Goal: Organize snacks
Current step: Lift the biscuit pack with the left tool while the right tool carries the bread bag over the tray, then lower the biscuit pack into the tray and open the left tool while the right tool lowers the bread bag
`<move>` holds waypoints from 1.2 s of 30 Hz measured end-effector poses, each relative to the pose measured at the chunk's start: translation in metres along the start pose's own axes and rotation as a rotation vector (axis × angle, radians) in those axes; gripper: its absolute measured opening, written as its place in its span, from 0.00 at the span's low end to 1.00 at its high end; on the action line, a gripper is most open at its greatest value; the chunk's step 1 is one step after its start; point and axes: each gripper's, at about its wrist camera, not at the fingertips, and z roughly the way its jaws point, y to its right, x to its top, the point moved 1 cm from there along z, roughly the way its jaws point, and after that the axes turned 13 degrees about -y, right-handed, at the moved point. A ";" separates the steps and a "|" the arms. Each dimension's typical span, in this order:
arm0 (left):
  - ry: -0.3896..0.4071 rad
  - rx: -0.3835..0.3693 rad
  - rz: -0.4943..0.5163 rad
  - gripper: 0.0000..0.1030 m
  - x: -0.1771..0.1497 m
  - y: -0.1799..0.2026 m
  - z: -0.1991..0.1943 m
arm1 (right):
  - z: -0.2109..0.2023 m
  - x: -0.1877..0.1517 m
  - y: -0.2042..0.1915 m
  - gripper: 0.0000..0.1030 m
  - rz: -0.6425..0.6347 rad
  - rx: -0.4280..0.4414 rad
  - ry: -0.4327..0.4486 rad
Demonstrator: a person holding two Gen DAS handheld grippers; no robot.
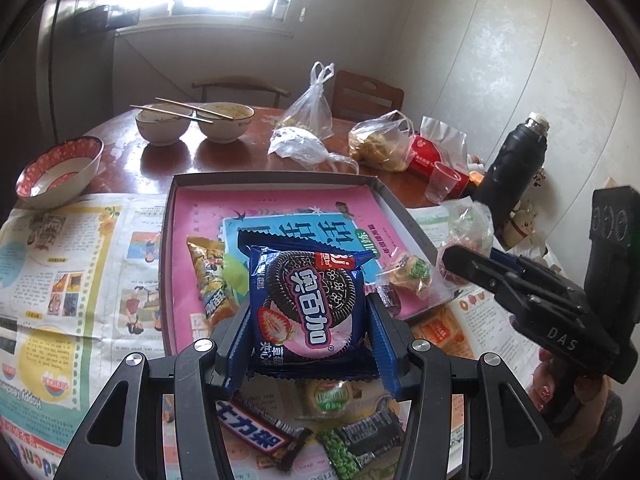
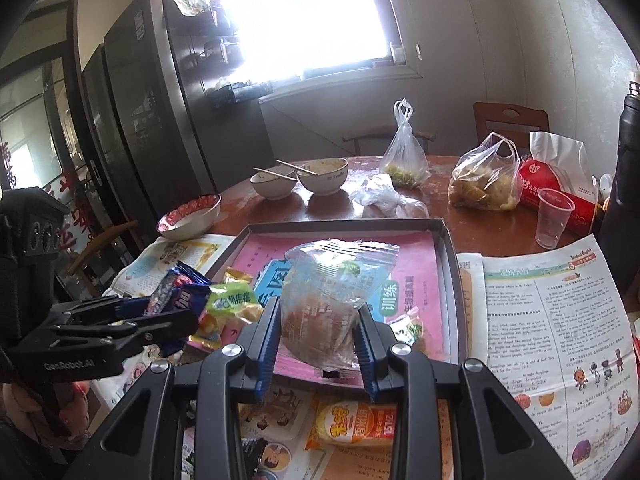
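Observation:
My left gripper [image 1: 306,320] is shut on a blue cookie pack [image 1: 306,300] printed with a dark sandwich cookie, held above the near edge of a shallow grey box [image 1: 276,178] lined with pink paper. My right gripper [image 2: 318,334] is shut on a clear plastic bag of brownish snack [image 2: 324,300], also above the box [image 2: 452,280]. Inside the box lie a yellow snack packet [image 1: 208,276] and a small wrapped pastry [image 1: 408,274]. The right gripper [image 1: 456,258] shows at the right of the left wrist view; the left gripper [image 2: 180,316] with the cookie pack [image 2: 176,288] shows at the left of the right wrist view.
Loose snacks lie on newspaper near me: a chocolate bar [image 1: 260,434], green peas packet [image 1: 352,446], an orange-labelled pack [image 2: 356,424]. Behind the box stand bowls with chopsticks [image 1: 192,120], a red-rimmed bowl [image 1: 60,172], plastic bags [image 1: 380,144], a clear cup [image 1: 442,182] and a black flask [image 1: 512,176].

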 end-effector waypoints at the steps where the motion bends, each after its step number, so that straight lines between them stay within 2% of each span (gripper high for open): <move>1: -0.003 0.000 0.003 0.52 0.002 0.001 0.003 | 0.001 0.002 0.000 0.34 0.001 0.004 0.000; 20: -0.081 0.008 0.033 0.52 0.016 0.012 0.058 | 0.025 0.005 0.029 0.34 0.066 -0.026 -0.040; 36: -0.106 0.022 0.056 0.52 0.019 0.017 0.070 | 0.041 -0.009 0.039 0.34 0.051 -0.065 -0.085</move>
